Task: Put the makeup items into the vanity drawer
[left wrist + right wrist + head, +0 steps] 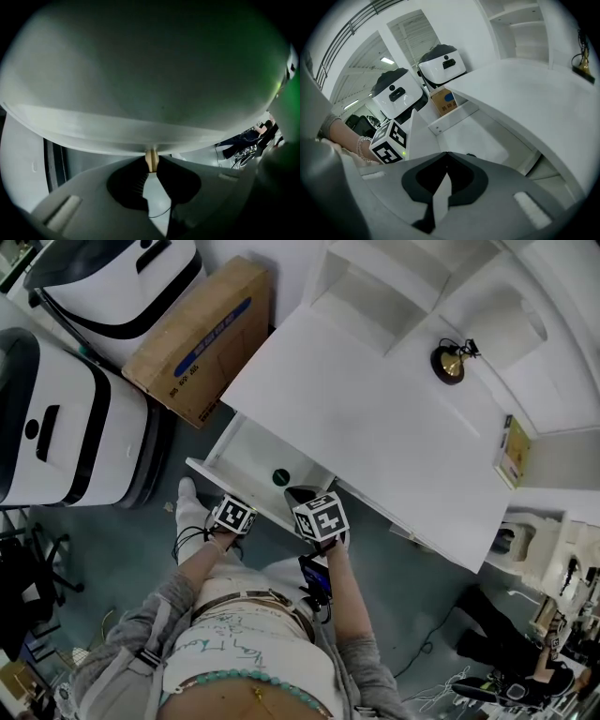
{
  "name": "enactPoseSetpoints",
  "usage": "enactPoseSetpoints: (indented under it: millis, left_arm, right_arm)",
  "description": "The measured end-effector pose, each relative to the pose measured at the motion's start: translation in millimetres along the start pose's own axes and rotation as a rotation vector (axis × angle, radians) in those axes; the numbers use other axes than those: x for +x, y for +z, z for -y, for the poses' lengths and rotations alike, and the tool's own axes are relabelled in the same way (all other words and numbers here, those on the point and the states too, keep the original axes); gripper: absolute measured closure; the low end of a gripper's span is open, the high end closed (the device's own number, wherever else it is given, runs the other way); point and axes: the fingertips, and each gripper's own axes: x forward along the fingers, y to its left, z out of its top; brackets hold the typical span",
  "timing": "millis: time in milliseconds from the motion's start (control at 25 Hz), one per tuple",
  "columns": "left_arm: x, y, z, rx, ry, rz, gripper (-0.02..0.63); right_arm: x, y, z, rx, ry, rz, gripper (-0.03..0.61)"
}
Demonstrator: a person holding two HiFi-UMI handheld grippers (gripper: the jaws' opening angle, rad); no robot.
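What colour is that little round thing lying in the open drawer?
The round item is dark green, seen best in the head view.

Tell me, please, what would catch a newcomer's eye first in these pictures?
The white vanity fills the head view, and its drawer stands open at the lower left with one small dark round item inside. The left gripper has its jaws shut on the drawer's small brass-coloured knob. The right gripper is beside it, jaws together and empty.
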Motion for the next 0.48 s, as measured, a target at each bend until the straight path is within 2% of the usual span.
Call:
enactPoseSetpoints:
  millis: [480]
  left_arm:
    - [6.6, 12.2, -1.7, 0.015, -0.003, -0.006, 0.561]
  right_arm:
    - [-6.6, -0.6, 5.5, 0.008, -0.019, 0.005, 0.549]
